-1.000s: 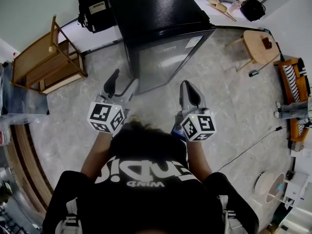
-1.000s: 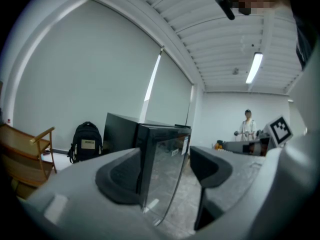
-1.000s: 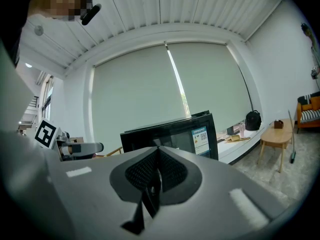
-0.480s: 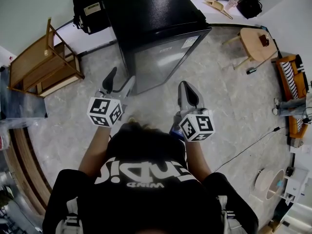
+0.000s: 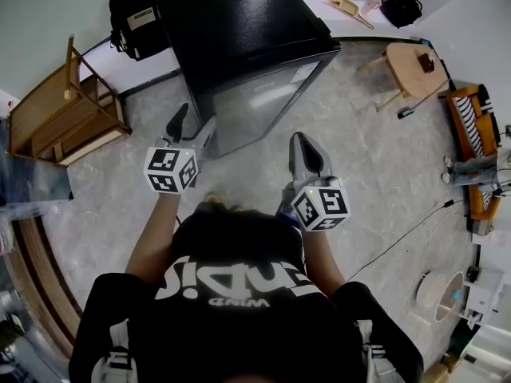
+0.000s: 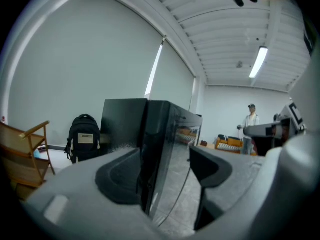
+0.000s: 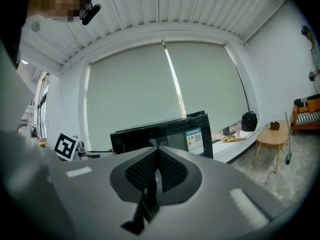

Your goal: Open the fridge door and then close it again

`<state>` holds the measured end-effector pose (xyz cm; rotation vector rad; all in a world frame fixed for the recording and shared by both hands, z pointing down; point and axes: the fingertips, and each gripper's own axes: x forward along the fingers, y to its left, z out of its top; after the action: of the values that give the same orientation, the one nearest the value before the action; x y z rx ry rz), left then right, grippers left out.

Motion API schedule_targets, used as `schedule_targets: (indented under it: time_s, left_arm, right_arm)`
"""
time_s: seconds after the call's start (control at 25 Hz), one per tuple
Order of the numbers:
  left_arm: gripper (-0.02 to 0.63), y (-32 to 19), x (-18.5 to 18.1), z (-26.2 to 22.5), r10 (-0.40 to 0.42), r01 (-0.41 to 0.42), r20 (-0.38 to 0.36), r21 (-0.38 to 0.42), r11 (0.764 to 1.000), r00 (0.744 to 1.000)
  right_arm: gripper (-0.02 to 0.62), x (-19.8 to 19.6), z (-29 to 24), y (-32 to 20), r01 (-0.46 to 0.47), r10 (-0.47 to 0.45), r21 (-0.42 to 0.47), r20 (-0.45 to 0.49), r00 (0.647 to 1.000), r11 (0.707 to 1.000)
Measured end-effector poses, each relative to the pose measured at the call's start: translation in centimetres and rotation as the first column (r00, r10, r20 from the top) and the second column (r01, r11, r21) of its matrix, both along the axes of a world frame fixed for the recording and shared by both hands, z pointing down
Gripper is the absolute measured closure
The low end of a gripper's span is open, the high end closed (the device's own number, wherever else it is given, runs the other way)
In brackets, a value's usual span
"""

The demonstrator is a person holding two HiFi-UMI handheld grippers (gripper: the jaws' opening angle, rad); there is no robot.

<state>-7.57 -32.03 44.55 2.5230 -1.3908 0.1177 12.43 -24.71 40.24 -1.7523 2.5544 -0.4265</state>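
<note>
Looking down from the head camera: black fridge (image 5: 239,38) stands on the tiled floor ahead of me, fridge door (image 5: 259,106) flush with the cabinet, closed.

Left gripper (image 5: 192,128) is raised near the door's left front corner, jaws wide apart and holding nothing. In the left gripper view that corner edge lines up in the gap between the jaws, beyond their tips; I can't tell any contact.

Right gripper (image 5: 306,155) sits lower, in front of the door's right half and apart from it. Its jaws are pressed together with nothing between them, as the right gripper view shows.

Backpack (image 5: 132,14) leans at the wall left of the fridge. Wooden chair (image 5: 60,106) further left. Round wooden table (image 5: 411,64) off to the right.
</note>
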Motion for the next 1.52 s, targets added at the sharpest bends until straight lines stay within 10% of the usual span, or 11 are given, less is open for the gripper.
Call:
schedule_targets:
  time_s: [1.52]
  left_arm:
    - [0.385, -2.9, 0.4, 1.2, 0.009, -0.008, 0.066, -0.024, 1.0, 0.998]
  right_arm:
    - [0.597, -0.3, 1.4, -1.3, 0.028, -0.029, -0.036, -0.016, 0.999, 0.999]
